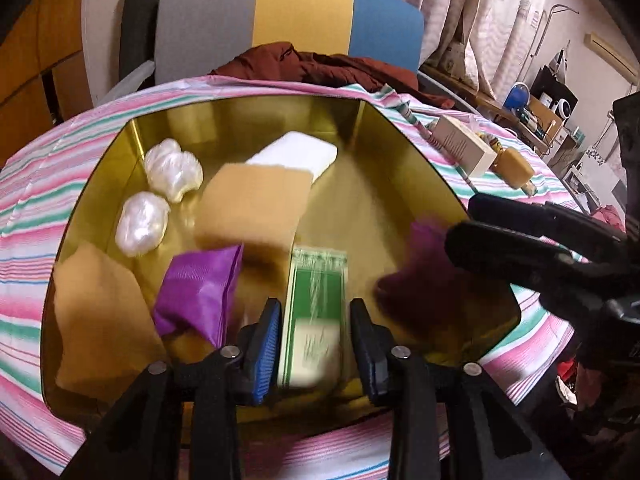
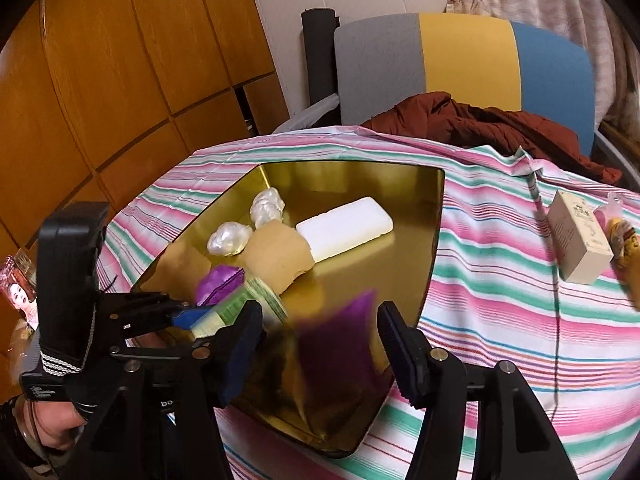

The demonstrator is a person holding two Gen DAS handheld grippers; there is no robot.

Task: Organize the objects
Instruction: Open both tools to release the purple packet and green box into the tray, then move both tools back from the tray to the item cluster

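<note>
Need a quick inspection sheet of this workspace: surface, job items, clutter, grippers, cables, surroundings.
Surface: striped tablecloth over the table, gold tin open on it.
Job's things: in the tin, two pearly wrapped pieces, white bar, tan cardboard pieces, purple pouch, green-and-white packet, blurred dark purple item.
Clutter: cream box and yellow item on the cloth beside the tin.
Grippers: left gripper open, jaws either side of the green-and-white packet; right gripper open above the tin's near corner.
Cables: thin dark cord across the cloth.
Surroundings: chair with rust-brown garment, wooden cabinets, curtains.
</note>
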